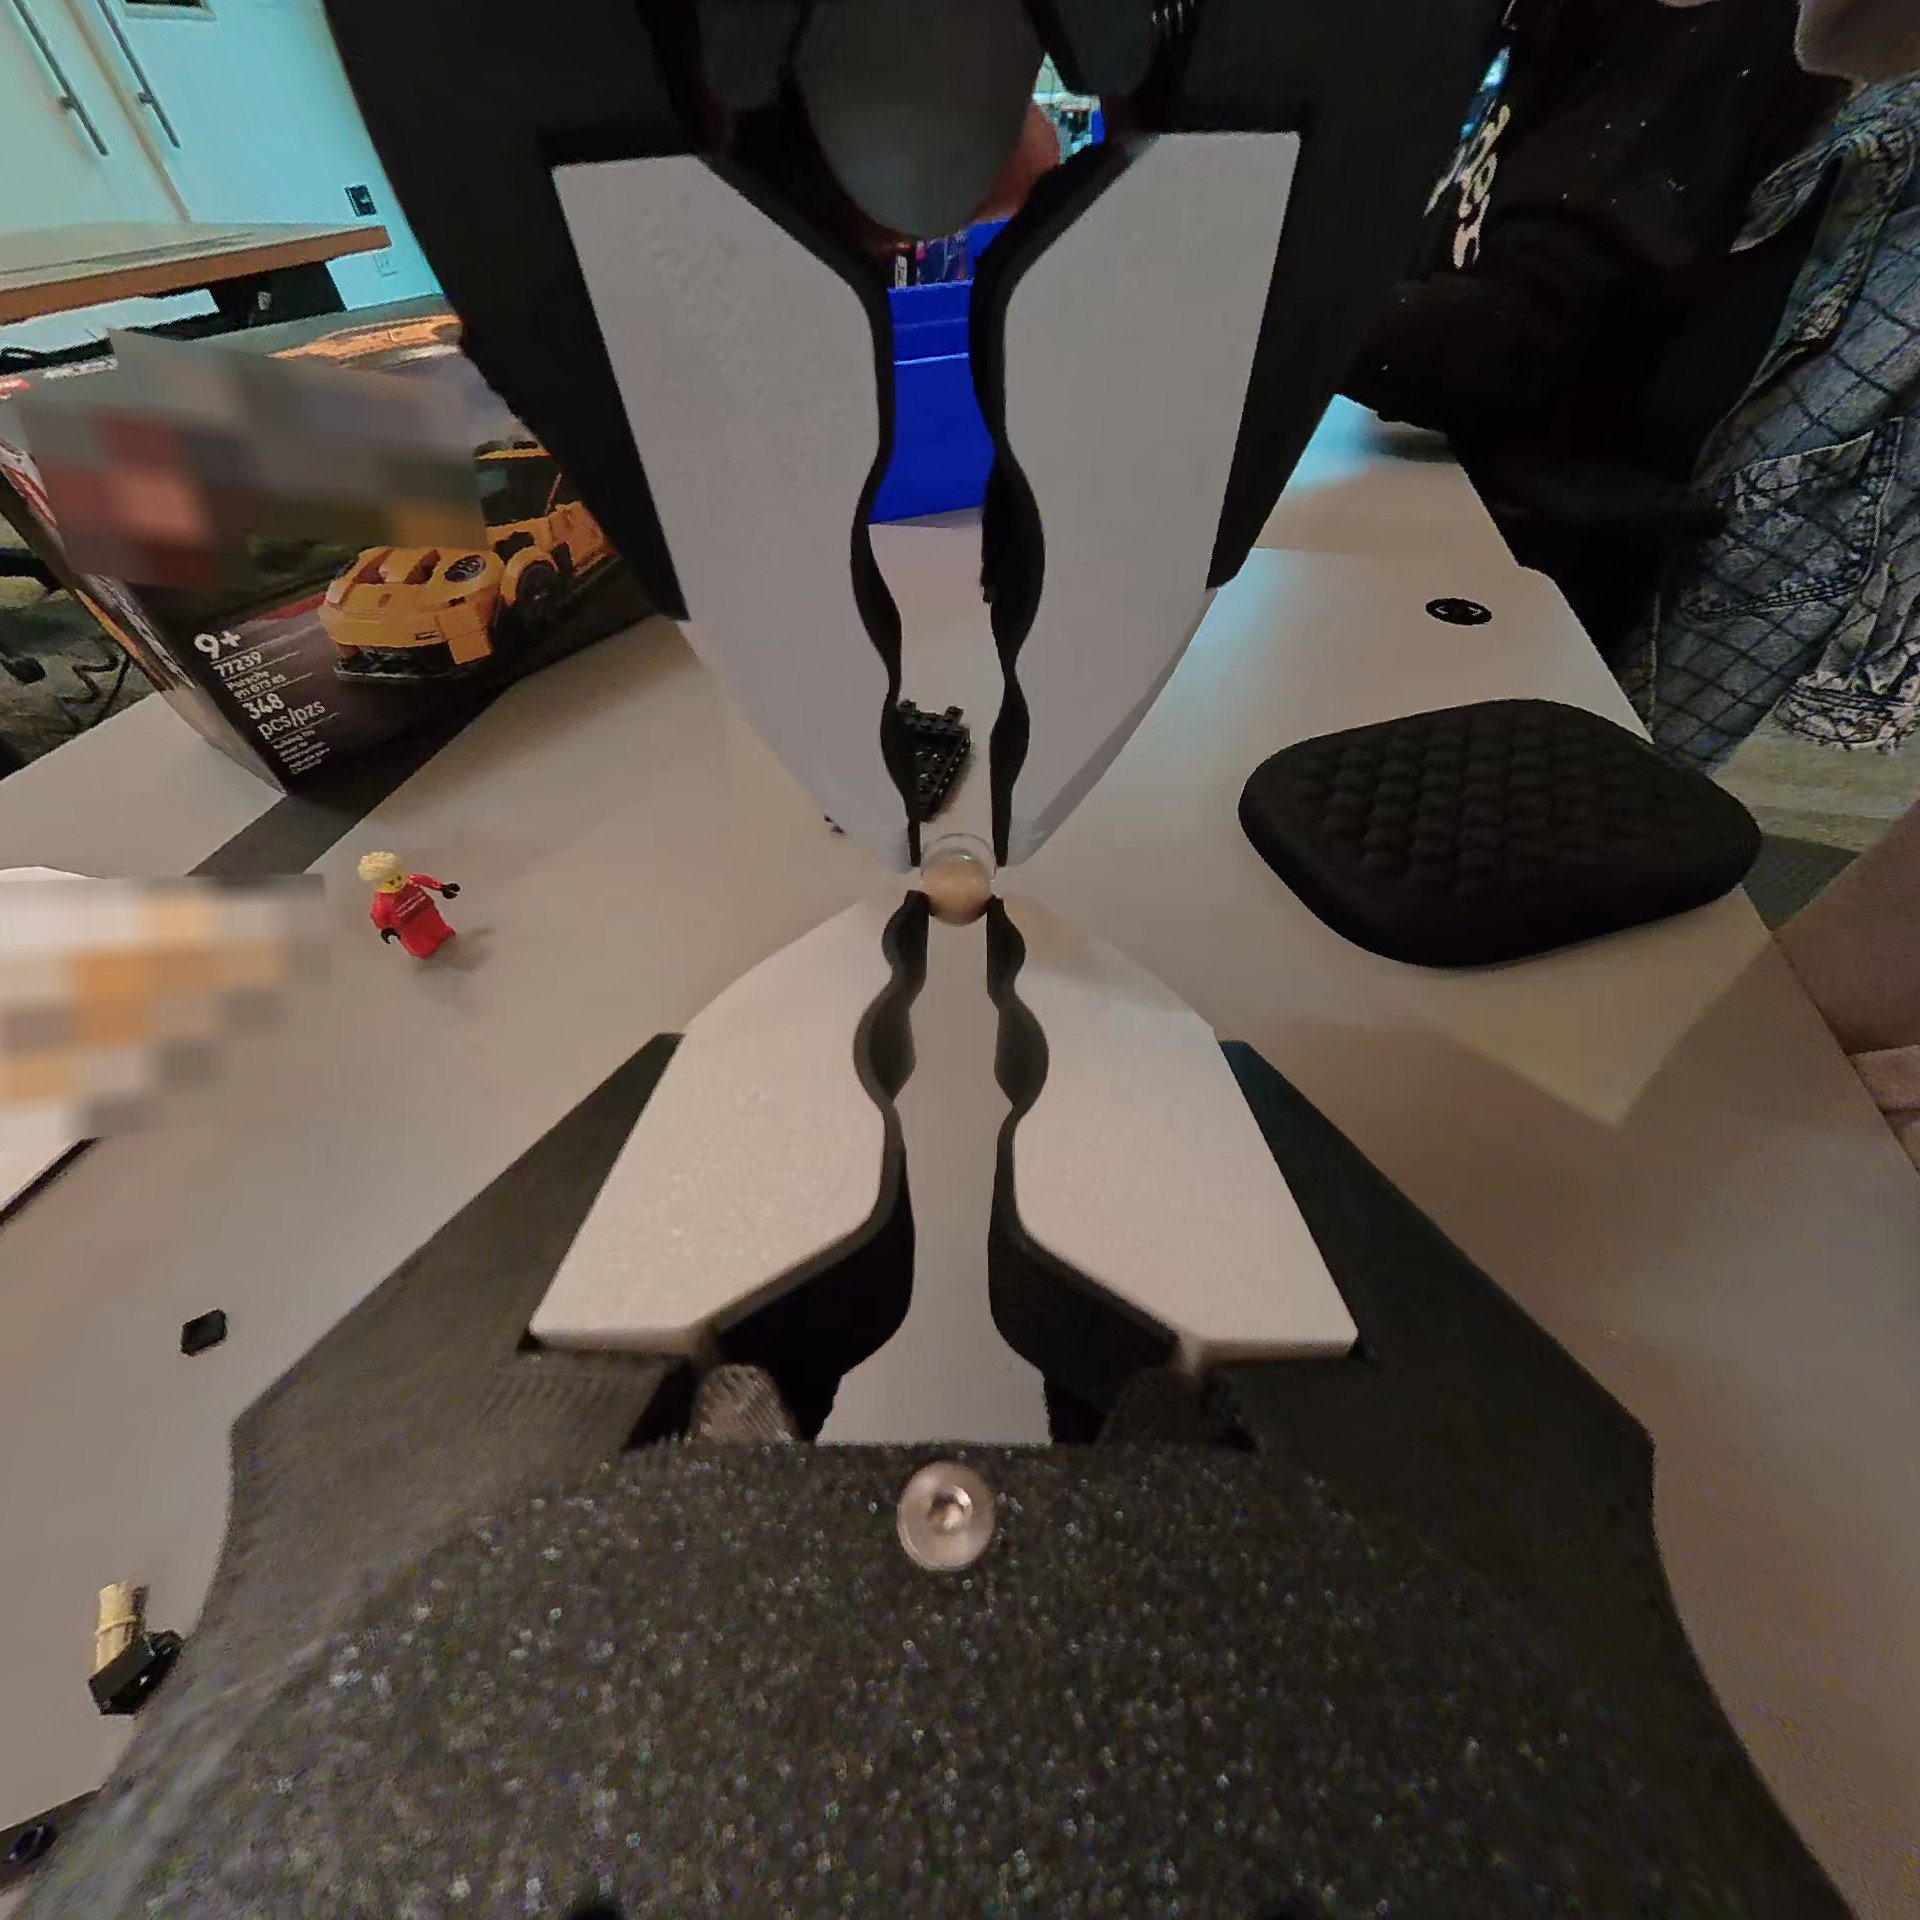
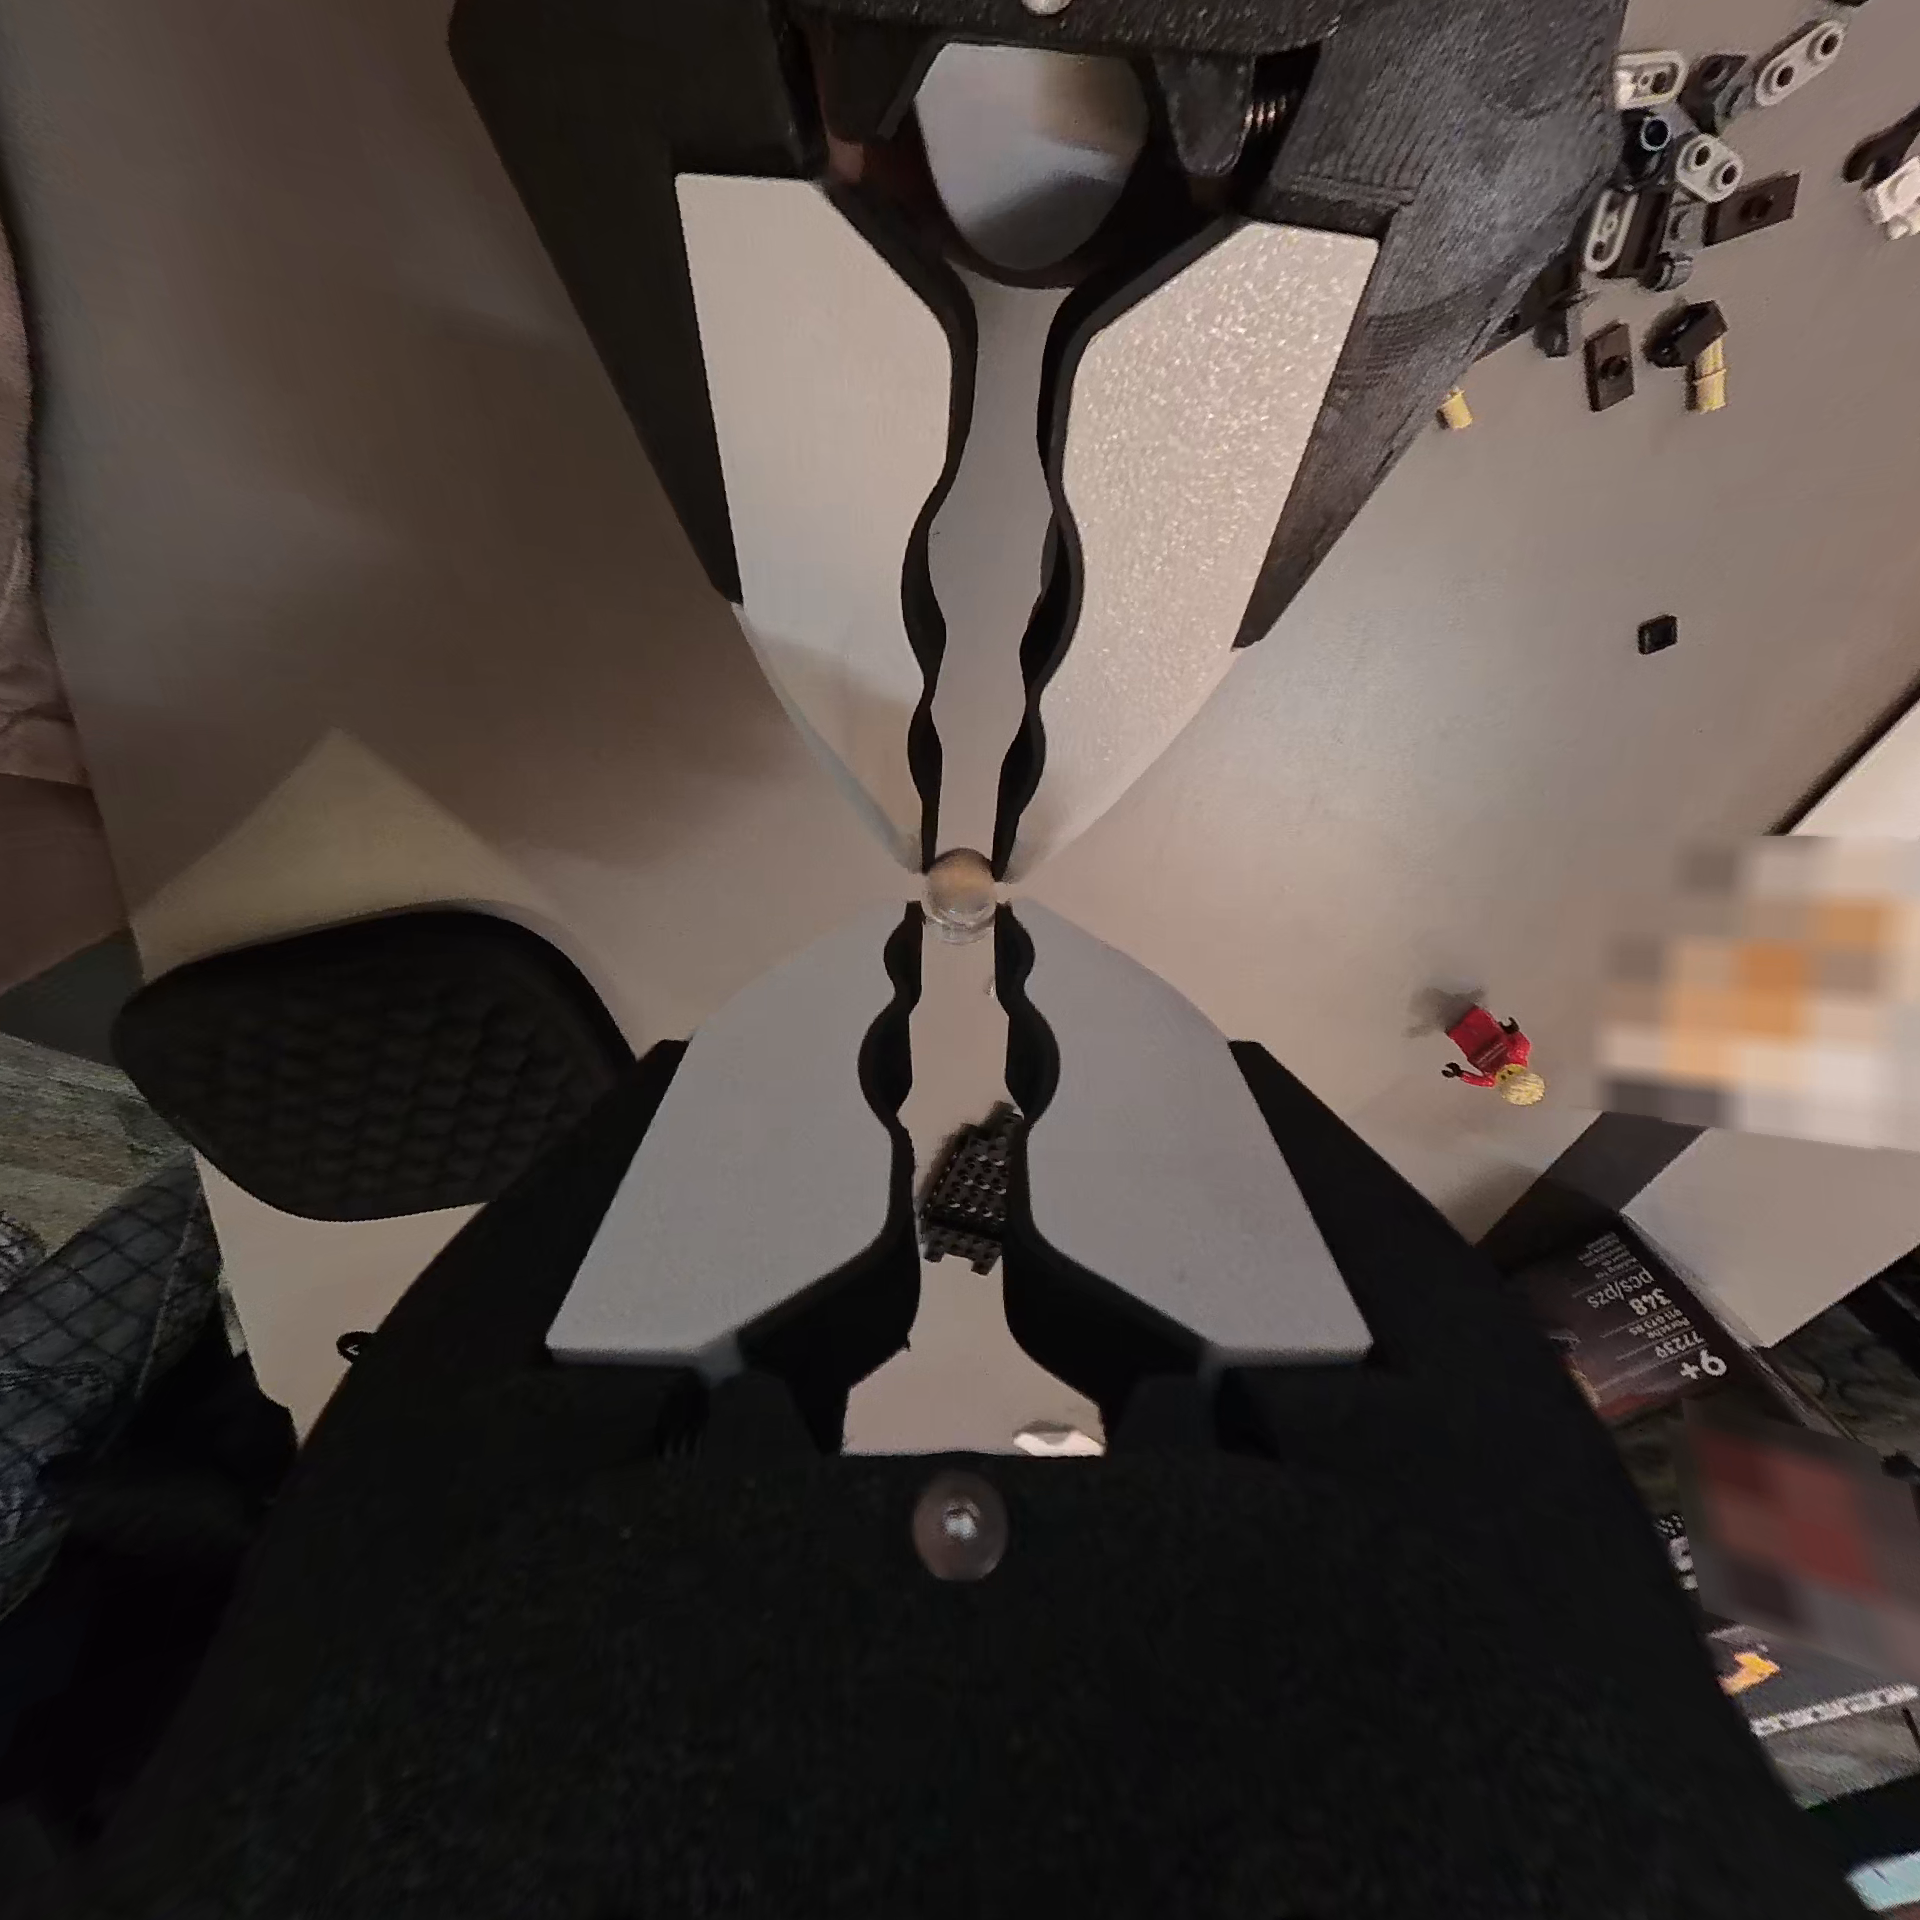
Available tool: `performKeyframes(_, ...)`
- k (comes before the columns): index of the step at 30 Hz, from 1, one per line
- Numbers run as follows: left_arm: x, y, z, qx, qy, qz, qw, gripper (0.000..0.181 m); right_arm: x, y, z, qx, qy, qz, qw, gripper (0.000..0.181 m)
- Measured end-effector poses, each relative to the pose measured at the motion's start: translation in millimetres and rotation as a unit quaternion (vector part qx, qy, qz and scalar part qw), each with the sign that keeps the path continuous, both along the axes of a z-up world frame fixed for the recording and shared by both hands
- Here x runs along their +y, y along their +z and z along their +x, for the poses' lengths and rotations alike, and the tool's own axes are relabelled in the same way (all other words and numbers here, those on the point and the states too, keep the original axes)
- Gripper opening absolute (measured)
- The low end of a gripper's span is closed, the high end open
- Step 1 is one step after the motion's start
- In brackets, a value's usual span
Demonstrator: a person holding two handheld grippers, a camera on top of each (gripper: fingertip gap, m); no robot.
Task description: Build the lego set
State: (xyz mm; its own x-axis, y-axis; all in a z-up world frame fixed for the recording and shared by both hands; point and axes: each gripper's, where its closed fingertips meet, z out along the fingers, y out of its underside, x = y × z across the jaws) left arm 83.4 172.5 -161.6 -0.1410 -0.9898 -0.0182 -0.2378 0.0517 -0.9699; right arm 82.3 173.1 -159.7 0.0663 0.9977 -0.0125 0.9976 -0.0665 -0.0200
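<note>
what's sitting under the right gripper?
A black studded wedge plate lies on the grey table beneath the right gripper, seen through the gap between its fingers. The fingers cover the plate's side edges, so its full outline is hidden.

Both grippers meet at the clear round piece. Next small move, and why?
Probably ease the left gripper back slightly. The right gripper seems to pinch the clear round piece at its stud end; the left tips only reach its other edge, tip to tip, and whether they grip is unclear.
</note>
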Motion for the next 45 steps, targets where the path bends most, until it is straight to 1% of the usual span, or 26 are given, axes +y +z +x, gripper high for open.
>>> performKeyframes(7,2,8,-2,-0.02,0.002,-0.01,1.0,0.011,2,6,-2,0.013,-0.007,0.007,1.0,0.014)
performKeyframes(11,5,18,-4,-0.045,0.002,-0.035,0.998,0.011,4,12,-4,0.037,-0.014,0.022,0.999,0.016)
performKeyframes(16,5,23,-6,-0.062,-0.002,-0.05,0.997,0.011,6,22,-6,0.07,-0.027,0.033,0.997,0.017)
performKeyframes(27,-2,26,-6,-0.069,-0.01,-0.021,0.997,0.011,0,29,-7,0.109,-0.048,0.009,0.993,0.013)
performKeyframes(36,-6,25,-6,-0.067,-0.011,-0.007,0.998,0.011,-4,26,-9,0.11,-0.043,-0.002,0.993,0.012)
performKeyframes(40,-5,29,-8,-0.081,-0.017,-0.024,0.996,0.011,-4,29,-8,0.122,-0.037,0.001,0.992,0.012)
performKeyframes(45,-6,41,-11,-0.116,-0.029,-0.051,0.992,0.011,-6,40,-12,0.165,-0.045,0.003,0.985,0.013)
